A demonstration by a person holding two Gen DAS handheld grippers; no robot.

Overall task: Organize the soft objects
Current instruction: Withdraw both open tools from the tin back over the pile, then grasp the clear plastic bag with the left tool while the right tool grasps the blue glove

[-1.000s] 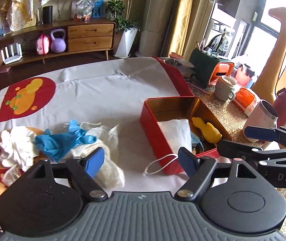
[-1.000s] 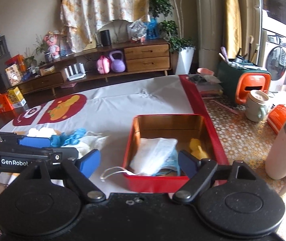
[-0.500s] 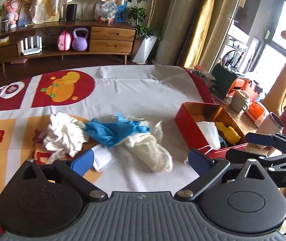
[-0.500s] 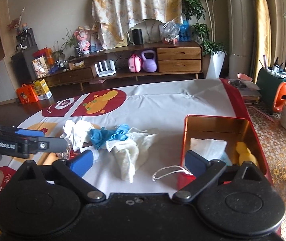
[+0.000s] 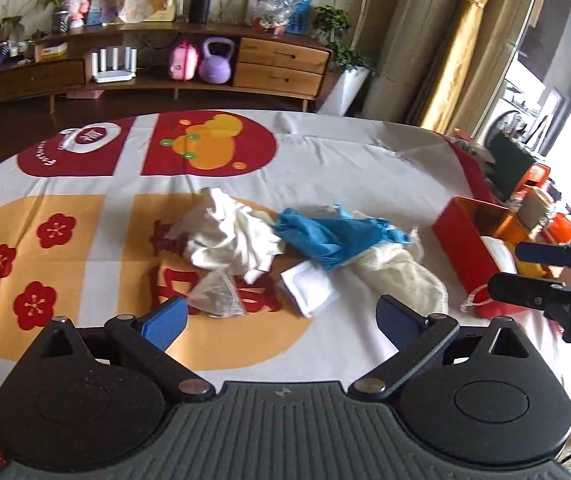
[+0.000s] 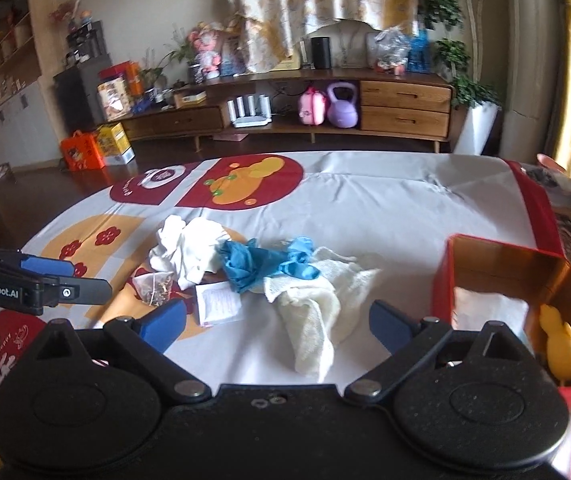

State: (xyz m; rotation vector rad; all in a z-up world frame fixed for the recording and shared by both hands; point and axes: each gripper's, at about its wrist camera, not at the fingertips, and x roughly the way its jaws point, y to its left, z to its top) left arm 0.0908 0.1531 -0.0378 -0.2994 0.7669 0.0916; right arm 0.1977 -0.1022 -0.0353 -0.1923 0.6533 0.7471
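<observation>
Soft items heaped mid-tablecloth [image 5: 365, 168]: white cloth [image 5: 233, 236], blue glove [image 5: 325, 236] lying over cream towel [image 5: 401, 276], tea bag [image 5: 215, 298], white packet [image 5: 309, 288]. Red box [image 6: 513, 264], right of heap, holds white tissue [image 6: 489, 308] and yellow toy [image 6: 561, 344]. Left gripper [image 5: 281, 316] and right gripper [image 6: 277, 322]: fingers apart, empty.

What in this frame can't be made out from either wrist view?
- Red box: left wrist view, far end cut off by the right gripper.
- Box contents: right wrist view, white cloth and yellow toy partly hidden behind the gripper body.
- Small packet: print too small to read.
- Mesh pouch: contents unclear.
</observation>
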